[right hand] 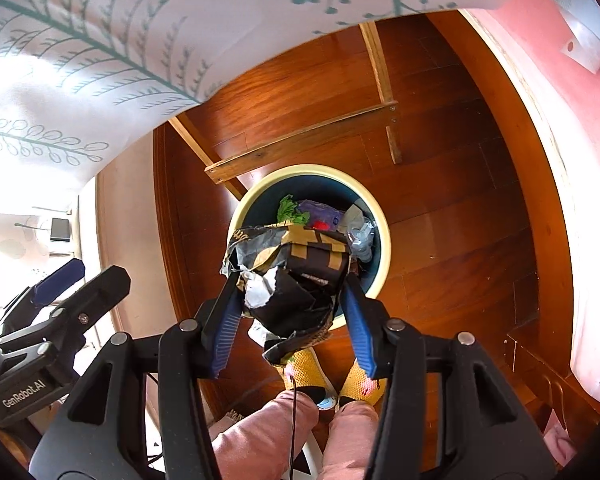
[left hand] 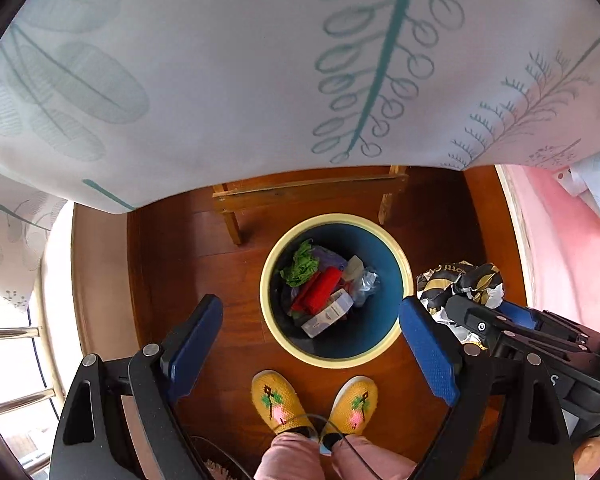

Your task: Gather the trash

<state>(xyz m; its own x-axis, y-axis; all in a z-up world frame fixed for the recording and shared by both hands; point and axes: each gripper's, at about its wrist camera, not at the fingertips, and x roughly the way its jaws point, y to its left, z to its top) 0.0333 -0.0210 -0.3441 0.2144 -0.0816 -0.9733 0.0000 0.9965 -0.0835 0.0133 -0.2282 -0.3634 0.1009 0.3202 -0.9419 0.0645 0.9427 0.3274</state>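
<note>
**Wrapper clamped over bin, left tool empty**

We have the wrapper [right hand: 292, 280] pinched between the right gripper [right hand: 288, 300] pads, hanging above the near rim of the bin [right hand: 384, 236]. It's crumpled foil-paper, black with gold print, torn white at one edge. In the left view it shows as a wad [left hand: 460, 284] just right of the bin [left hand: 336, 360].

Our left gripper [left hand: 312, 344] is spread wide, nothing between its blue ribbed pads [left hand: 428, 352], pointing down at the bin.

Bin: round, cream rim, dark blue inside. Contents: green crinkled scrap [left hand: 300, 264], red pack [left hand: 320, 290], small white carton [left hand: 328, 314], clear crushed plastic [left hand: 366, 284].

Floor [left hand: 228, 280] is glossy reddish-brown planks. A pale wooden frame [left hand: 308, 192] stands just behind the bin. White cloth [left hand: 220, 80] with teal leaf print overhangs from above. Pink wall [right hand: 580, 128] to the right, bright window with metal rails [left hand: 16, 332] to the left.

Person's yellow knit shoes [left hand: 280, 404] and pink trousers [left hand: 296, 456] stand just short of the bin.
</note>
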